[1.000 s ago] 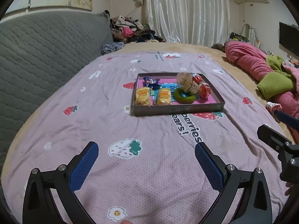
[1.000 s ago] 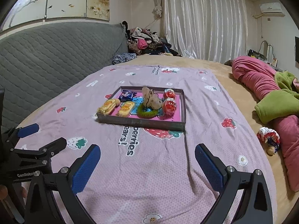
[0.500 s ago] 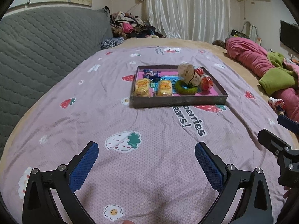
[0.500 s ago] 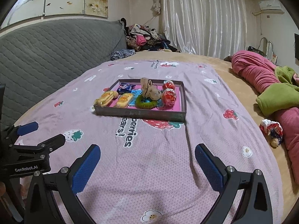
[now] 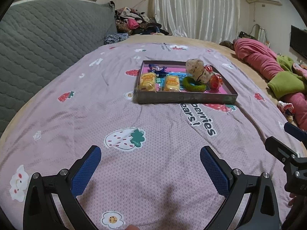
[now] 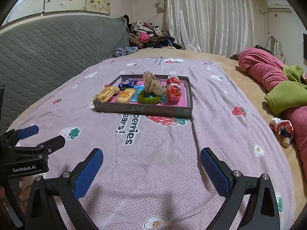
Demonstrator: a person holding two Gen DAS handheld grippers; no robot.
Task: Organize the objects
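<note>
Left wrist view: left gripper [image 5: 150,164] hovers low over the blanket [image 5: 96,99], fingers spread, empty — right gripper [image 6: 151,165] likewise, both facing the tray [image 6: 142,108].

A bed [image 6: 172,163] with a lilac strawberry-print sheet meets a grey quilted headboard [image 6: 48,44]. White curtains [image 6: 207,15] hang behind; an air conditioner [image 6: 279,3] sits high on the wall.

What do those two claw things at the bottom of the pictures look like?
Each hand-held gripper, left and right, is a black frame with silver screws and two fingers faced with textured blue pads. White "GenRobot.AI" lettering marks the left one's side in the right view.
</note>
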